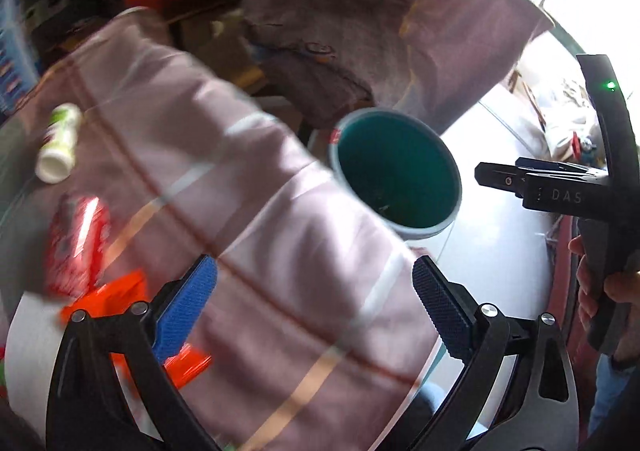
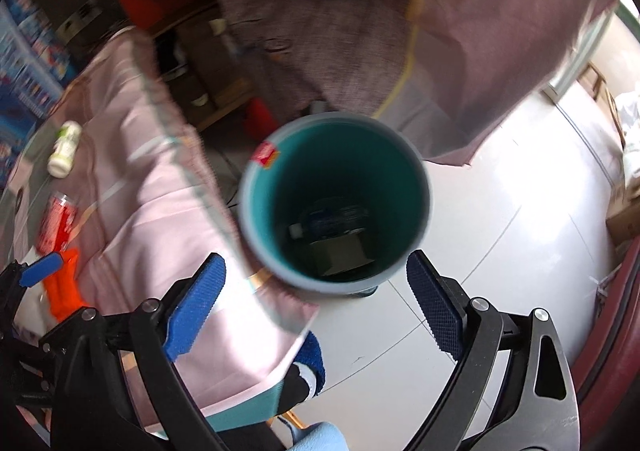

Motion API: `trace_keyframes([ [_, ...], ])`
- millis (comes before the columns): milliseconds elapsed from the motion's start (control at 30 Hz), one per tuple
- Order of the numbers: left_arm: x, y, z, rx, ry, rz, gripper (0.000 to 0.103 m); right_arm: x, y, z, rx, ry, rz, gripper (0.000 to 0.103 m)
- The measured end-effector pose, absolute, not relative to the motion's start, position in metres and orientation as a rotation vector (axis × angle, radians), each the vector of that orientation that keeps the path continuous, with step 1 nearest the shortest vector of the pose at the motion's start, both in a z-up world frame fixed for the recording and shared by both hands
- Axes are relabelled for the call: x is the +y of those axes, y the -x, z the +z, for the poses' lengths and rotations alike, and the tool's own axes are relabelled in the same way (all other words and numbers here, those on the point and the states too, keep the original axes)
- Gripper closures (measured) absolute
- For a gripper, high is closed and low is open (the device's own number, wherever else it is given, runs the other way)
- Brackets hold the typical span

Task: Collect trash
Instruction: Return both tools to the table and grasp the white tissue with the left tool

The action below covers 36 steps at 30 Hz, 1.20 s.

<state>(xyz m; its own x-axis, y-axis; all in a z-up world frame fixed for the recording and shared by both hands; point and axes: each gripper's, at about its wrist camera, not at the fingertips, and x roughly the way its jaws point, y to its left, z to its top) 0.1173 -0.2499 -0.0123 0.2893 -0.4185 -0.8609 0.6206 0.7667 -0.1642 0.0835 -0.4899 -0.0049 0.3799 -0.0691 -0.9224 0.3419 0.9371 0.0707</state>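
Observation:
A round bin (image 2: 424,187) with a teal inside stands on the floor beside the table; dark trash (image 2: 332,239) lies at its bottom. My right gripper (image 2: 316,307) hangs open above the bin's near rim, nothing between its pads. My left gripper (image 1: 316,307) is open and empty over the pink tablecloth (image 1: 248,211), with the bin (image 1: 448,155) ahead to its right. On the cloth to the left lie a white bottle (image 1: 58,143) with a green label, a red can (image 1: 78,243) and an orange wrapper (image 1: 108,299). The right gripper (image 1: 496,179) shows at the right of the left wrist view.
A grey-brown cloth (image 2: 300,11) hangs behind the bin. White floor tiles (image 2: 500,211) spread to the right, with cardboard boxes (image 2: 624,219) at the far right. A foot in a blue and black sock (image 2: 308,367) is under the table edge. A hand (image 1: 624,287) grips the right gripper's handle.

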Motion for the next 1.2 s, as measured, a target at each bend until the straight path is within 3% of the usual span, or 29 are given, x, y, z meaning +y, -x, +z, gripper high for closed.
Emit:
trace_keyframes([
  [500, -0.073, -0.087, 0.019, 0.981, -0.156, -0.521, 0.005, -0.343, -0.091, 0.012, 1.187, -0.114, -0.034, 0.015],
  [833, 0.042, -0.059, -0.004, 1.005, -0.084, -0.360, 0.005, -0.244, -0.086, -0.001, 1.245, 0.019, 0.136, 0.015],
  [1200, 0.066, -0.066, -0.004, 0.966, -0.066, -0.354, 0.005, -0.204, -0.098, -0.014, 1.276, 0.046, 0.173, 0.015],
])
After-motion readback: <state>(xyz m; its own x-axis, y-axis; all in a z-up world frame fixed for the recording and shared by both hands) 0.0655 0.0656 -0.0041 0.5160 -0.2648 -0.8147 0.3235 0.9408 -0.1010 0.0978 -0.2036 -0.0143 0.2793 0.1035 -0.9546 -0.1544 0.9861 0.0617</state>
